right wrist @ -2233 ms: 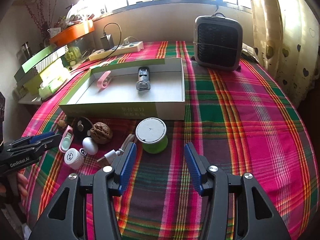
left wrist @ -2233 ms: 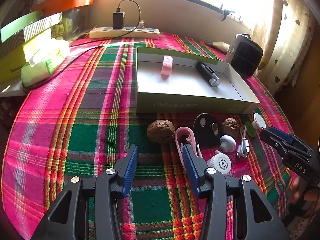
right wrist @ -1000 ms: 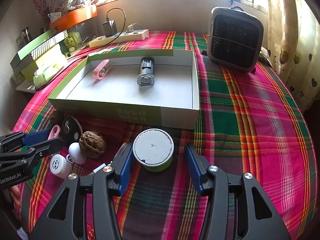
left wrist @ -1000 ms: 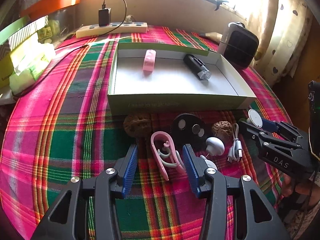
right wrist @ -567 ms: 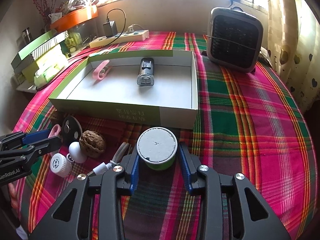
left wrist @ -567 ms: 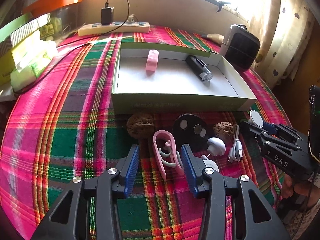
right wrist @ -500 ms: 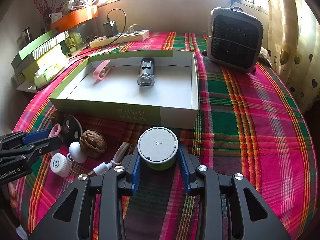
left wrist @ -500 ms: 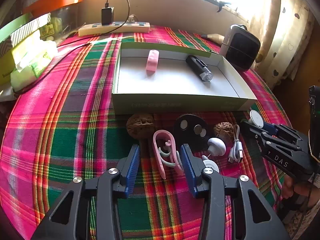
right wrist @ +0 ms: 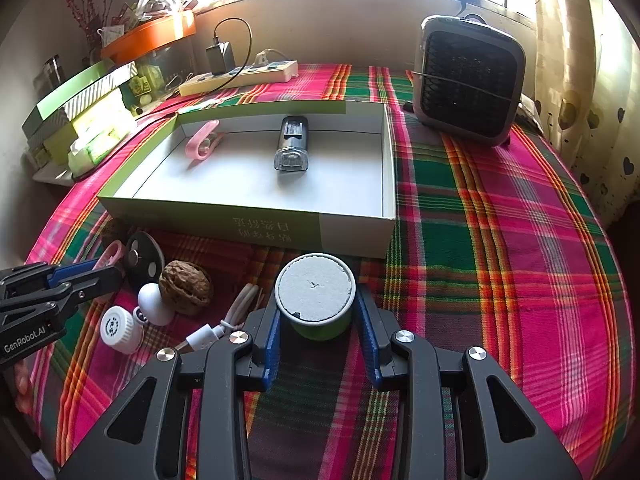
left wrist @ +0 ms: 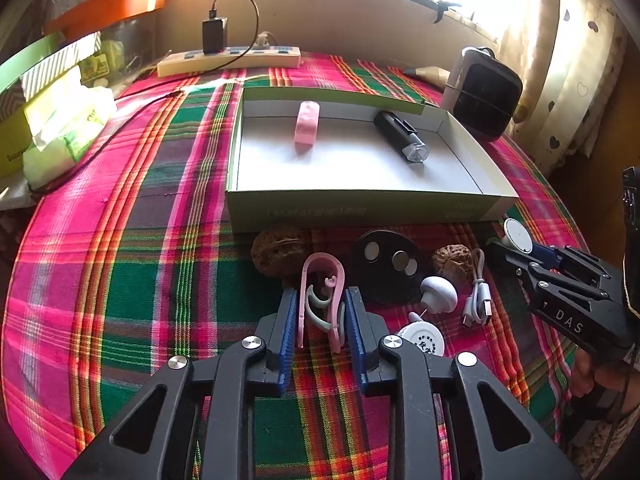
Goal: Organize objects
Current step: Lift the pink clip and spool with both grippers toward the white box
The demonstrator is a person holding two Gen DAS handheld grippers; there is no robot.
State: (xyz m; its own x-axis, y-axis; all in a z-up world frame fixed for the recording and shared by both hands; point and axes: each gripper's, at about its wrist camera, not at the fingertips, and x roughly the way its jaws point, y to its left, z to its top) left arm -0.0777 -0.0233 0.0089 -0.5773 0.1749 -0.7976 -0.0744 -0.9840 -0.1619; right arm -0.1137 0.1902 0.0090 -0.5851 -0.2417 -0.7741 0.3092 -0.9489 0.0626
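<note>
**Two hand-held grippers closed on small items before an open box**

A bench (left wrist: 100,272) draped in pink-and-green plaid carried a shallow green-and-white box (left wrist: 360,212) near its middle, with its far wall partly washed out by window glare. Inside the box lay a pink clip (left wrist: 306,124) and a black torch-like device (left wrist: 400,136); what the device was could not be made out. A dark grille-fronted heater (right wrist: 468,80) stood behind the box's right corner, and a power strip (left wrist: 228,58) ran along the wall.

The right hand-held gripper (right wrist: 320,332) was clamped on a green tub (right wrist: 316,300) with a white lid, just in front of the box; its jaws had just been closing, and the tub's lower body was hidden between the blue pads. The left hand-held gripper (left wrist: 322,316) had just been closing too, and its pads pressed both sides of a pink open clip (left wrist: 322,284) lying on the cloth in front of the box.

Around them sat a black disc (left wrist: 386,268), two walnuts, the nearer (left wrist: 280,250) half hidden behind the clip and the farther (left wrist: 454,262) beside a coiled white cable (left wrist: 476,300), a white mushroom-shaped piece (left wrist: 438,294) and a small white cap (left wrist: 424,342) whose print was too small to read. A fingertip (left wrist: 588,372) showed under the right tool, cut off at the frame's edge.
</note>
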